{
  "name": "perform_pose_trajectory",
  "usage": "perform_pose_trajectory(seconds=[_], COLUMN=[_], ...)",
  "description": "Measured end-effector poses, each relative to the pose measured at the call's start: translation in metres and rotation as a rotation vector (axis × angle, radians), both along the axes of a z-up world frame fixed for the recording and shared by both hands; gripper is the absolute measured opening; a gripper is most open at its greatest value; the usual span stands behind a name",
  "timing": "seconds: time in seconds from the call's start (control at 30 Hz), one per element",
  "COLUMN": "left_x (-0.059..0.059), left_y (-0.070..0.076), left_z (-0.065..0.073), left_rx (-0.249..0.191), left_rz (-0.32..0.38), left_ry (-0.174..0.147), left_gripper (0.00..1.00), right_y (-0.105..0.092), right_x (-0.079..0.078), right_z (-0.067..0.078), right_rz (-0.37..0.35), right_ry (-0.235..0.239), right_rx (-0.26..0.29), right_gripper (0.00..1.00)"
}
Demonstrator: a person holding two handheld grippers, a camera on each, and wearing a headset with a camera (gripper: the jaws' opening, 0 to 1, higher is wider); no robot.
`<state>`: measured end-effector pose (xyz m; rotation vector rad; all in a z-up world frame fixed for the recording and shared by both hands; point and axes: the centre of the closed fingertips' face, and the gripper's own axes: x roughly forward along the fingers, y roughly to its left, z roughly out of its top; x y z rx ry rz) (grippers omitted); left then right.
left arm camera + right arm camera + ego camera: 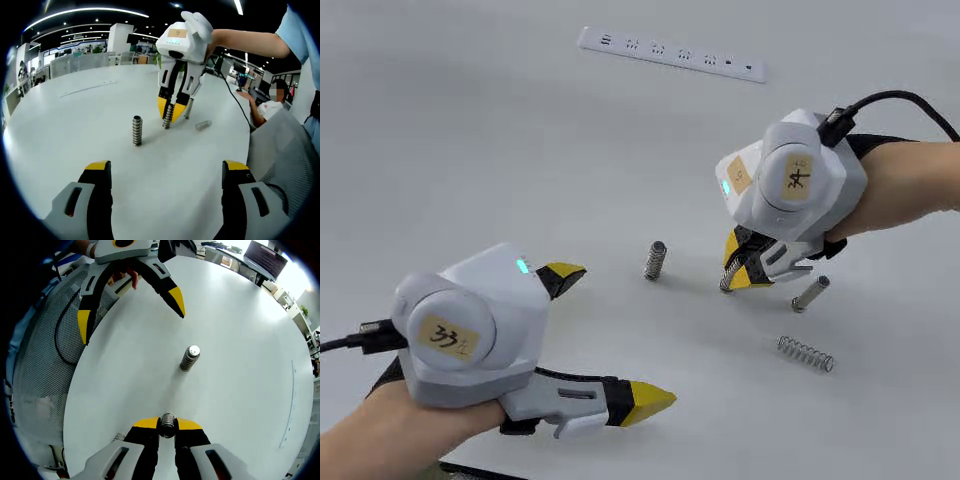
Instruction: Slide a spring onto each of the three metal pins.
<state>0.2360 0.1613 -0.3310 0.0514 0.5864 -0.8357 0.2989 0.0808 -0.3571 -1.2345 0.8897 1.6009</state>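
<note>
One metal pin with a spring on it (655, 260) (137, 131) (190, 357) stands upright mid-table. To its right, my right gripper (740, 276) (172, 107) (168, 427) points down at the table, shut on a second spring (167, 116) (168, 423) that stands on end. A bare pin (810, 293) (203, 124) lies flat just right of it. Nearer me lies a loose spring (805, 353). My left gripper (610, 335) (166, 172) (130, 310) hovers open at the lower left, nothing between its fingers.
A white power strip (670, 52) lies at the far side of the white table (470, 150). The right gripper's black cable (900, 100) trails off to the right. A person sits beyond the table's edge (272, 107).
</note>
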Motion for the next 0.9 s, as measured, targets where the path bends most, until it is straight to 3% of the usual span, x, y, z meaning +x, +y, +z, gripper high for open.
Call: perform_pose_trajectory(seconds=[0.7,0.9], left_x=[-0.0027,-0.0028], left_y=[-0.0007,-0.0018], left_z=[0.001,0.0025], left_rx=[-0.009,-0.012], left_rz=[0.009,0.005], left_ry=[0.003,0.0], left_gripper=[0.9,0.9], right_y=[0.0007,0.0013], right_x=[0.0007,0.0052], right_z=[-0.0053,-0.0041], right_rz=[-0.004,-0.027], right_ry=[-0.005,-0.021], right_rx=[0.014,0.034], right_gripper=[0.09,0.31])
